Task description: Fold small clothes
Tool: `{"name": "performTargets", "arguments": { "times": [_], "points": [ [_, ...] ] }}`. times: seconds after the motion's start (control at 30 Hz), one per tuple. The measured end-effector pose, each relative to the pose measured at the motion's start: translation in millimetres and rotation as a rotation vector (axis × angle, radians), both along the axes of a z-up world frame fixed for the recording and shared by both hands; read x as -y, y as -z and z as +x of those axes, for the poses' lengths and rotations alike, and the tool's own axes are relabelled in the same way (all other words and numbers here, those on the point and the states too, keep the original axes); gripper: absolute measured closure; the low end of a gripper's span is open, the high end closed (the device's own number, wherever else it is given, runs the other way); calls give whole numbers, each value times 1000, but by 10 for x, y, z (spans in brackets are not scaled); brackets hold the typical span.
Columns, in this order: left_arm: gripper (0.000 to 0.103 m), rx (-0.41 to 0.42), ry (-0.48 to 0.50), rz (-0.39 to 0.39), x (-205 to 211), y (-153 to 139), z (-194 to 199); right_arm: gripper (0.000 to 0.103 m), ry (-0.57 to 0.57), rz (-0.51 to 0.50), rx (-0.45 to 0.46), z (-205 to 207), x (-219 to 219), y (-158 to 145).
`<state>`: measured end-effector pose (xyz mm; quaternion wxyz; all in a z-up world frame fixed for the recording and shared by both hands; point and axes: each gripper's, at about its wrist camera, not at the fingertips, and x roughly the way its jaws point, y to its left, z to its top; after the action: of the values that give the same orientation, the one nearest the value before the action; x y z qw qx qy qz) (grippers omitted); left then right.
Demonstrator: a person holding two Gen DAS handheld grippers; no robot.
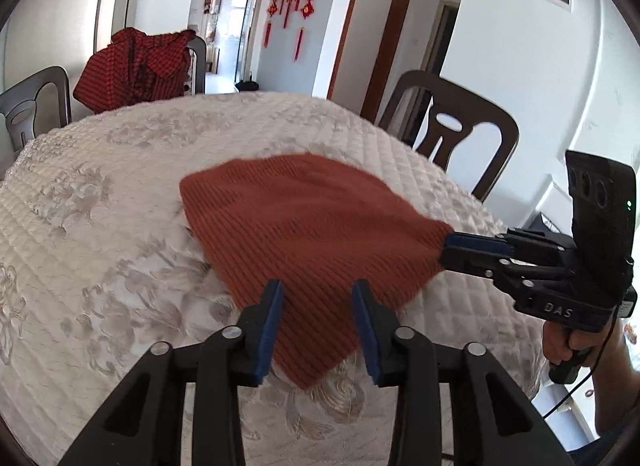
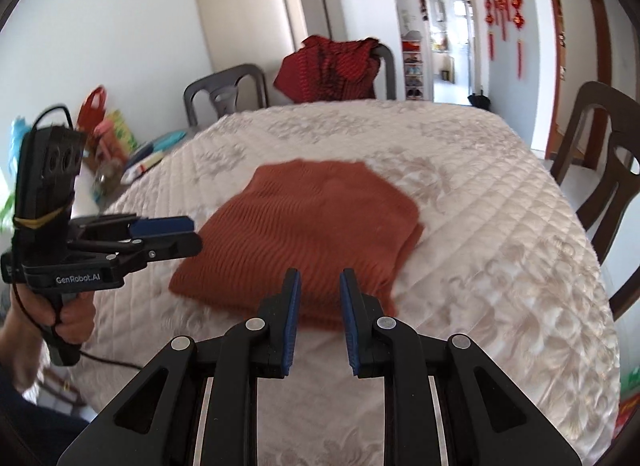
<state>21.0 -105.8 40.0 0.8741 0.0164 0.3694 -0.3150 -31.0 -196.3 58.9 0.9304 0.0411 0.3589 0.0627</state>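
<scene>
Your left tongs [image 1: 317, 298] stand wide over the 6 o'clock edge of the rust knit garment [image 1: 308, 234], lying folded mid-table [image 1: 100, 193], while your right tongs [image 2: 316, 288] gape narrowly over its near edge, both seemingly placed for the next fold.

The orange sweater [image 1: 308, 225] is soft ribbed knit cloth. The table [image 1: 100, 193] has a shiny quilted cover. The tongs [image 2: 318, 320] are matt black plastic with blue pads [image 2: 291, 322].
</scene>
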Motion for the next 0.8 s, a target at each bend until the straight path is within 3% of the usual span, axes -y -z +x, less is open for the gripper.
{"name": "performTargets", "arguments": {
  "times": [0.13,0.57,0.7,0.8],
  "points": [
    [72,-20,-5,26,-6,124,-8,84,37,-71,-101,105,18,260],
    [72,-27,-22,18,-35,86,-55,84,37,-34,-86,64,60,239],
    [72,10,-64,4,-77,-51,-6,83,42,39,30,-6,98,-20],
    [72,-4,-100,44,-51,4,90,83,77,27,13,117,127,10]
  ]
}}
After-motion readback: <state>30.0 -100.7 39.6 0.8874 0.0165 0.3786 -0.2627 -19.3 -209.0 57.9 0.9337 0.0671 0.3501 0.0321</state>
